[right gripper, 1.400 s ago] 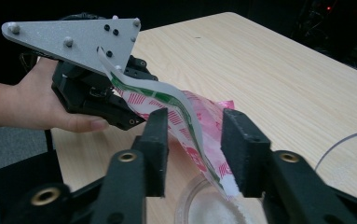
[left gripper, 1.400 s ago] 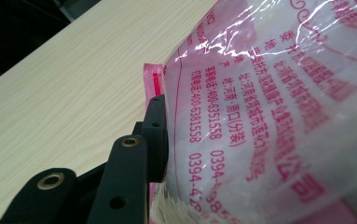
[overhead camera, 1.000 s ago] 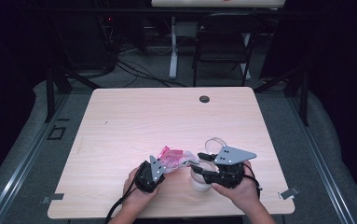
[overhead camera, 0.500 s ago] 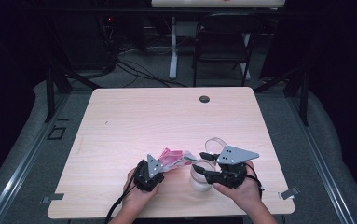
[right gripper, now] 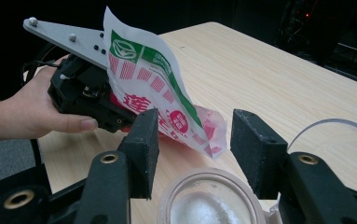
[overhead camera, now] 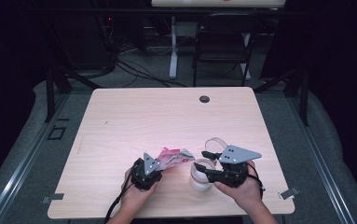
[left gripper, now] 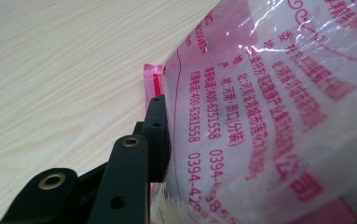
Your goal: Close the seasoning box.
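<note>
A pink, white and green printed plastic bag (overhead camera: 174,157) of white grains hangs tilted in my left gripper (overhead camera: 160,164), which is shut on it. In the left gripper view the bag (left gripper: 269,107) presses against one black finger (left gripper: 156,130) and hides the other. In the right gripper view the bag's lower corner (right gripper: 211,133) points down toward a clear jar (right gripper: 209,200) with white grains in it. My right gripper (right gripper: 195,140) is shut on that jar (overhead camera: 201,177), one jaw on each side of its rim, near the table's front edge.
A clear curved plastic piece (overhead camera: 216,141) lies just behind the right gripper. A dark round grommet (overhead camera: 204,99) sits at the far edge of the wooden table (overhead camera: 143,116). A chair (overhead camera: 223,46) and cables stand beyond the table.
The left gripper has tipped slightly with the bag, so its grey plate now shows. The right gripper and the jar have stayed where they were.
</note>
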### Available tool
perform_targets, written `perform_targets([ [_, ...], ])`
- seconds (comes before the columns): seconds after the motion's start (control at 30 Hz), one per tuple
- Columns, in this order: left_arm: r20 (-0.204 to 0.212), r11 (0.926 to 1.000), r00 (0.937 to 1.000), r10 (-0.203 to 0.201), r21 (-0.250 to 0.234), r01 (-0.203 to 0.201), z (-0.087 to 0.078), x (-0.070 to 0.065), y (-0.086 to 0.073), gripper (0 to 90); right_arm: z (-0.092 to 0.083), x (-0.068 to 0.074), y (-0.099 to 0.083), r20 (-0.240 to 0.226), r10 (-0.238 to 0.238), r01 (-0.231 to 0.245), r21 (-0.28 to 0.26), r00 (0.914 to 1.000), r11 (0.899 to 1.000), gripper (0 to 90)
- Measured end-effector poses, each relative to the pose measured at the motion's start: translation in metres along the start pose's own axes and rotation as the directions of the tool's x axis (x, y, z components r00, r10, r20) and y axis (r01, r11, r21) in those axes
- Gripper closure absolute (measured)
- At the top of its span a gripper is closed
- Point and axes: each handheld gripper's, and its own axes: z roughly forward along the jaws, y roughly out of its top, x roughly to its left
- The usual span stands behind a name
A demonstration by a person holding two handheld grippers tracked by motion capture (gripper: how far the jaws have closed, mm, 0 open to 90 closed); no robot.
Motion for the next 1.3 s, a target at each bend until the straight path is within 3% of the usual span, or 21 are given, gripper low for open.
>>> perform_targets([
  [0.33, -0.029, 0.9993, 0.9989, -0.037, -0.011, 0.036, -0.011, 0.019, 0.001, 67.3, -0.004, -0.002, -0.001, 0.012, 0.009, -0.009, -0.008, 0.9999, 1.0, 51.7],
  [0.7, -0.094, 0.9969, 0.9925, -0.078, -0.019, 0.077, -0.029, 0.048, -0.004, 67.3, -0.009, -0.006, -0.003, 0.033, 0.027, -0.026, -0.024, 0.9991, 0.999, 51.6],
  [1.1, -0.146, 0.9904, 0.9797, -0.138, -0.029, 0.135, -0.047, 0.075, -0.016, 67.4, -0.011, -0.008, -0.004, 0.042, 0.031, -0.03, -0.024, 0.9986, 0.999, 51.6],
  [1.3, -0.162, 0.9823, 0.969, -0.187, -0.05, 0.181, -0.051, 0.083, -0.022, 67.3, -0.01, -0.007, -0.004, 0.043, 0.032, -0.031, -0.021, 0.9986, 0.999, 51.6],
])
